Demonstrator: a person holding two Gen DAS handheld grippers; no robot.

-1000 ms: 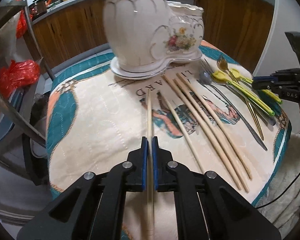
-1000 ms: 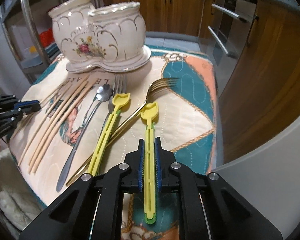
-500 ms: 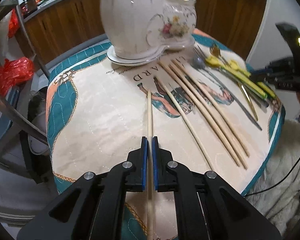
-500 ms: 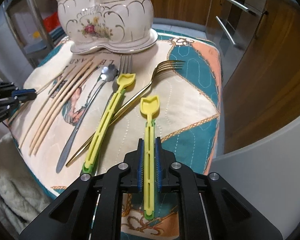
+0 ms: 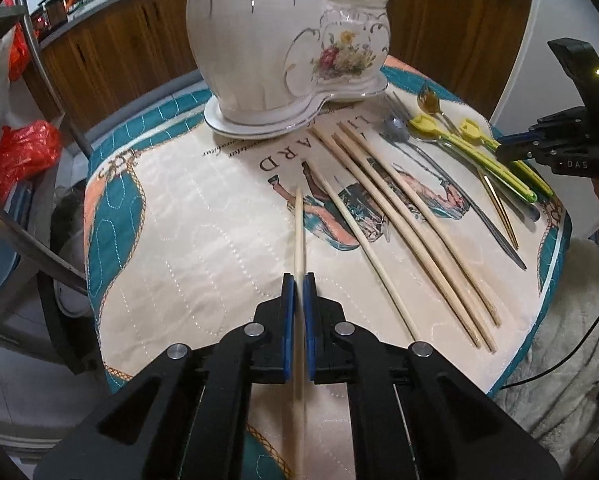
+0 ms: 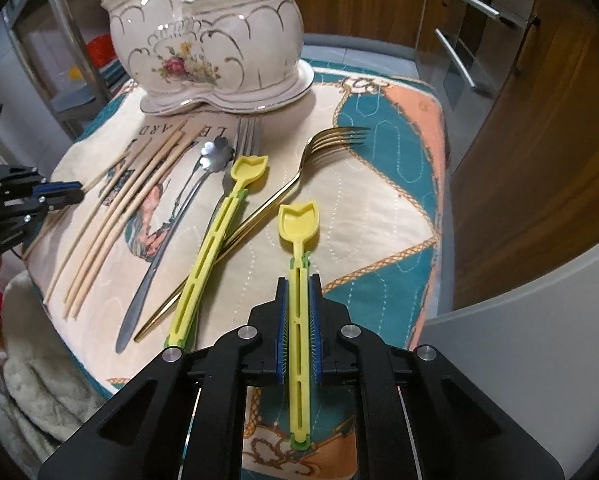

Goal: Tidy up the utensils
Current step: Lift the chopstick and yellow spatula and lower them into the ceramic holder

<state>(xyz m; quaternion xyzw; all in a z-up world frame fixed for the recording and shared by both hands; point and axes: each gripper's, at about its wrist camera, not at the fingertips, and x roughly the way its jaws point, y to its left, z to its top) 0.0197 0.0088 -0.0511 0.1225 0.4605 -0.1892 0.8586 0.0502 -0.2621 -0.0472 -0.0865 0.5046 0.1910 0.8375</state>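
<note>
Gripping a wooden chopstick (image 5: 298, 236) in my left gripper (image 5: 298, 280), jaws clamped on it; my right gripper (image 6: 298, 280) is pinching a yellow spoon (image 6: 299, 240), just closing, near the ceramic holder (image 6: 207, 44).

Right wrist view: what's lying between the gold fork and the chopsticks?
In the right wrist view, between the gold fork and the chopsticks lie a yellow spoon, a silver flower-bowl spoon and a silver fork.

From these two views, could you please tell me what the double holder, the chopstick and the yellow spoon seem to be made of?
Double holder: likely glazed ceramic, glossy cream with gilt trim and painted flowers.
Chopstick in the left tool: probably bamboo or wood, pale and matte.
Yellow spoon in the right tool: apparently moulded plastic, evenly coloured with a slotted handle.
</note>
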